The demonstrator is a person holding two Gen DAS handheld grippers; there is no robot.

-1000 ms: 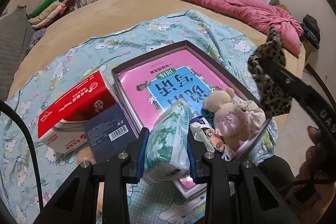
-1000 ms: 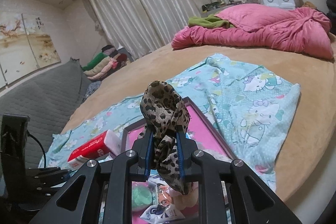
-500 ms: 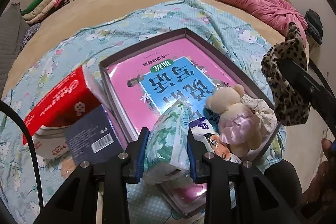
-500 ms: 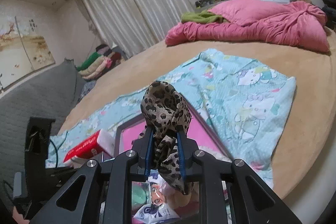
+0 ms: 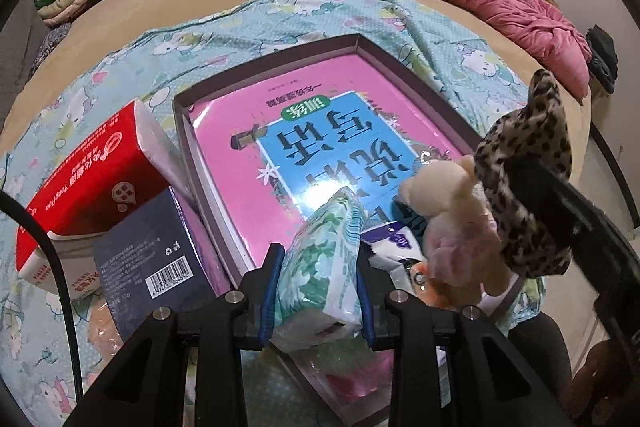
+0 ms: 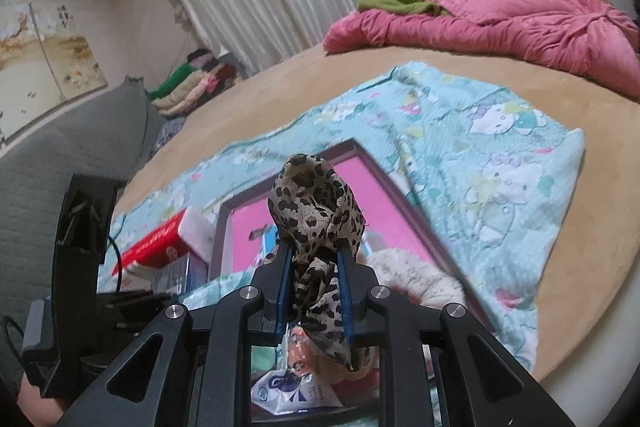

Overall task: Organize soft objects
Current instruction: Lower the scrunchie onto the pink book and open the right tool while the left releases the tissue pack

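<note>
Tissue pack (image 5: 320,267), green leaf-print soft wrap, sits pinched between the left gripper (image 5: 319,281) pads, held over the near end of the open shallow box (image 5: 412,83). It looks light and squashy with a slick film, so a grip across the middle is best; ends would slip. Leopard-print scrunchie (image 6: 316,227) is clamped in the right gripper (image 6: 314,291), limp fabric drooping below the pads, light, no risk of damage. Inside the box: pink-and-blue book (image 5: 320,139), cream plush toy (image 5: 452,211), small white-blue packet (image 5: 394,247) crowding the near corner, so drop room is tight there. Red tissue box (image 5: 92,179) and dark carton (image 5: 148,255) lean against the box's left wall, on the blue cartoon-print sheet (image 5: 280,15).
</note>
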